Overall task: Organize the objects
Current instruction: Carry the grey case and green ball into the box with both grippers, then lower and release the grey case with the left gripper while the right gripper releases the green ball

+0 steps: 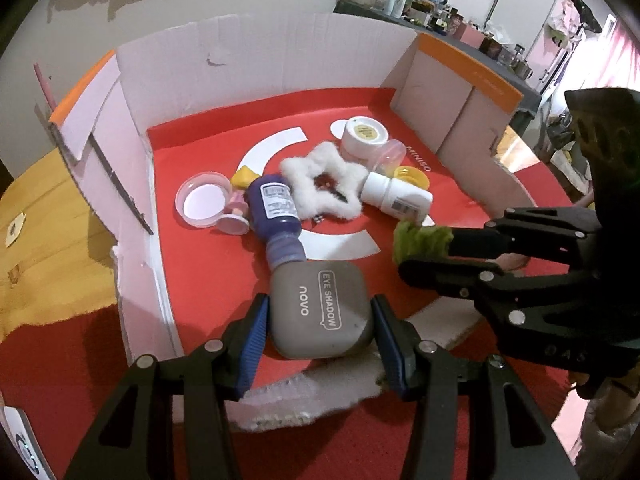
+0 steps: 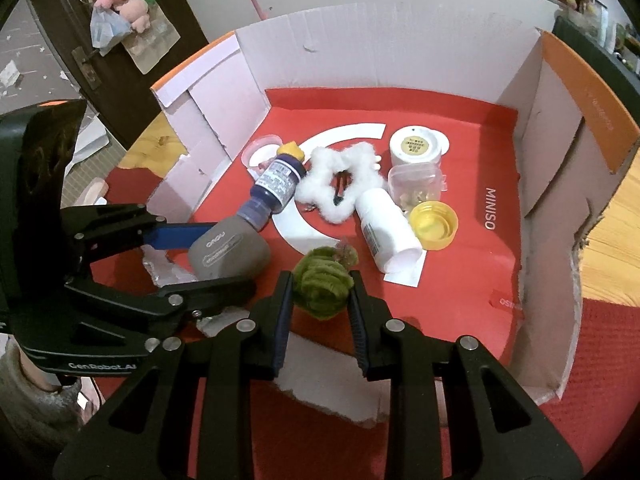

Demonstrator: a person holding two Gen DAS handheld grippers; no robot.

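**Both hand-held grippers loaded at the near edge of the box**

Left hand-held gripper (image 1: 319, 322): pinching the grey eye-shadow case (image 1: 320, 312) across its flanks, blue pads flat against both sides, low centre of the left wrist view. Gripped by the narrow width, probably because the broad lid offers no purchase. Far corner of the case touching the cap of the purple bottle (image 1: 274, 210), lying on its side just above.

Right hand-held gripper (image 2: 318, 290): pressed in on the green fuzzy ball (image 2: 322, 286), lower centre of the right wrist view, soft pile bulging between the pads. Whether resting on the red floor or lifted slightly clear, impossible to tell.

Already gathered mid-frame inside the cardboard box (image 1: 260, 52): white fluffy star (image 1: 324, 182), white pill bottle (image 1: 396, 198) on its side, yellow cap (image 2: 434, 226), white jar (image 1: 364, 134), clear lidded tub (image 2: 416, 184), round clear lid (image 1: 204, 200) at centre left.

Judged as a pair of placements into the box, clustered with the rest. Wooden desk (image 1: 44, 240) visible at the left edge.
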